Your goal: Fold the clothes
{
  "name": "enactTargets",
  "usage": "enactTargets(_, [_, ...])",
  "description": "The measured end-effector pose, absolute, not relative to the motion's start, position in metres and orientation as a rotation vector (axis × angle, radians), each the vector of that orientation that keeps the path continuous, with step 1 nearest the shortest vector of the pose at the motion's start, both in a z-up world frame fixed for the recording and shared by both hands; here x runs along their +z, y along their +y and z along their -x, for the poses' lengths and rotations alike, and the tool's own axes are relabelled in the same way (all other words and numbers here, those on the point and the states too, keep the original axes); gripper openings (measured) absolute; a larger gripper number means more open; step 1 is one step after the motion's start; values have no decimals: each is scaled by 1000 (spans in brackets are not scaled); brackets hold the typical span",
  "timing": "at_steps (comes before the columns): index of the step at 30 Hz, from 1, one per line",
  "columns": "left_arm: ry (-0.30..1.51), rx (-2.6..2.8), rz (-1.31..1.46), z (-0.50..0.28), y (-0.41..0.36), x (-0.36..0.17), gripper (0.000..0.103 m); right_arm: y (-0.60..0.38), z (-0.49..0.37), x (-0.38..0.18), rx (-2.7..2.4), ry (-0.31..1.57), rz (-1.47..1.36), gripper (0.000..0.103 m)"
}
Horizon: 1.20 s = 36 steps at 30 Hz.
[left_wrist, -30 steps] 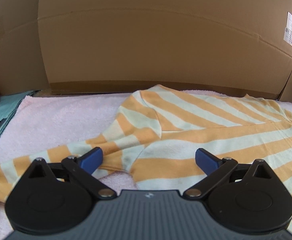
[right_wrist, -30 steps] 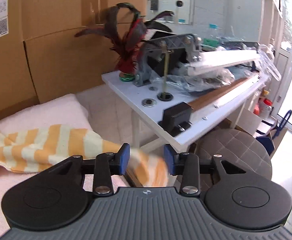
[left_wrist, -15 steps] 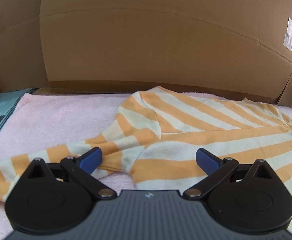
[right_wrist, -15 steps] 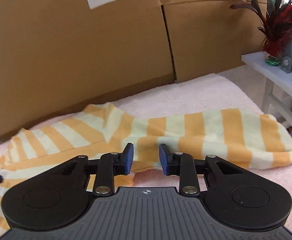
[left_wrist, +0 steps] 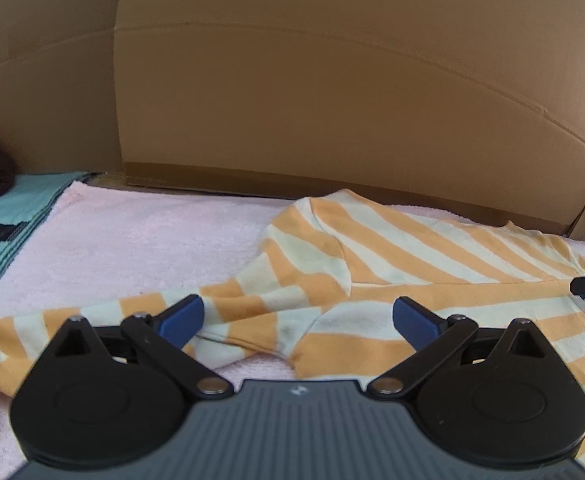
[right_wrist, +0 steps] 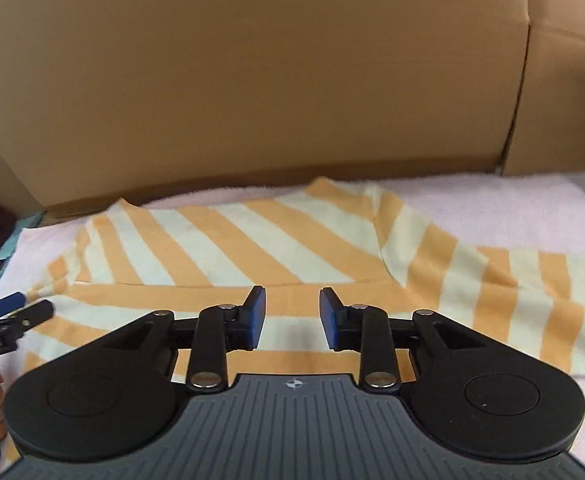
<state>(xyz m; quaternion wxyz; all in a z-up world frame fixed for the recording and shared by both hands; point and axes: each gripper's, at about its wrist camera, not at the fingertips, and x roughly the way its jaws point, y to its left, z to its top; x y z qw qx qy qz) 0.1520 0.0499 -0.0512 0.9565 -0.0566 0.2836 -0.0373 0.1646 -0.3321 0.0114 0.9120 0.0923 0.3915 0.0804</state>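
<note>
My left tongs gape wide and my right tongs, just reopening, hold nothing above the striped shirt; next, probably, I pinch its hem.

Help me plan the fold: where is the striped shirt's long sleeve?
In the right wrist view, the orange-and-cream striped shirt's sleeve stretches right across the pink towel, before the cardboard boxes.

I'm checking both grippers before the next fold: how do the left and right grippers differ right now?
The left gripper has its jaws spread wide; the right gripper has a much narrower gap, its jaws having just been opening a little. The left hovers by the sleeve-and-side area of the striped shirt; the right hovers over the shirt's middle. Both have blue pads, and neither pinches any cloth.
</note>
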Motion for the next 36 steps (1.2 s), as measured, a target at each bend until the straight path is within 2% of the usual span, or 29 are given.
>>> enactTargets(1, [580, -67, 122, -153, 51, -52, 101, -341, -168, 7, 96, 810, -200, 13])
enactTargets(2, [585, -61, 128, -155, 52, -52, 101, -352, -167, 7, 8, 782, -189, 13])
enactTargets(3, [590, -59, 134, -156, 53, -53, 101, -359, -165, 10, -69, 761, -167, 16])
enactTargets(4, [593, -57, 135, -157, 53, -53, 101, -362, -160, 15, -134, 748, -132, 28])
enactTargets(8, [597, -56, 131, -158, 52, -54, 102, -363, -127, 28, 135, 742, -220, 28])
enactTargets(11, [599, -54, 131, -157, 52, -54, 102, -360, -110, 16, 198, 778, -187, 31])
enactTargets(12, [600, -53, 131, -157, 52, -54, 102, -365, -107, 10, 131, 771, -151, 24])
enactTargets(13, [599, -52, 131, -157, 52, -54, 102, -372, -103, 8, 63, 747, -130, 12])
enactTargets(14, [599, -52, 129, -157, 51, -54, 102, -380, -96, 12, 3, 723, -122, 9])
enactTargets(15, [599, -52, 129, -157, 51, -54, 102, -388, -87, 18, -53, 697, -120, 21])
enactTargets(16, [598, -52, 130, -156, 50, -54, 102, -396, -76, 25, -100, 664, -111, 25])
enactTargets(18, [597, -53, 132, -155, 50, -54, 102, -409, -49, 39, -109, 610, -96, 25])
enactTargets(21, [586, -66, 125, -153, 49, -53, 102, -425, -11, 48, 24, 611, -170, 43])
enactTargets(22, [578, -75, 116, -152, 48, -52, 101, -429, -2, 45, 100, 631, -214, 44])
enactTargets(24, [561, -99, 84, -147, 44, -51, 97, -430, 18, 37, 223, 651, -268, 43])
enactTargets(26, [578, -96, 36, -140, 39, -48, 87, -426, 40, 25, 263, 667, -245, 38])
enactTargets(27, [579, -93, 16, -130, 39, -45, 84, -423, 51, 19, 283, 674, -234, 35])
enactTargets(28, [560, -104, 14, -115, 41, -41, 85, -424, 62, 15, 278, 669, -215, 22])
enactTargets(30, [529, -93, -6, -83, 48, -37, 88, -434, 81, 14, 197, 632, -158, 21])
enactTargets(33, [507, -60, -32, -34, 61, -36, 80, -453, 97, 24, 97, 542, -123, 21])
enactTargets(36, [548, -126, 57, -2, 67, -41, 60, -450, 101, 31, 208, 463, -176, 21])
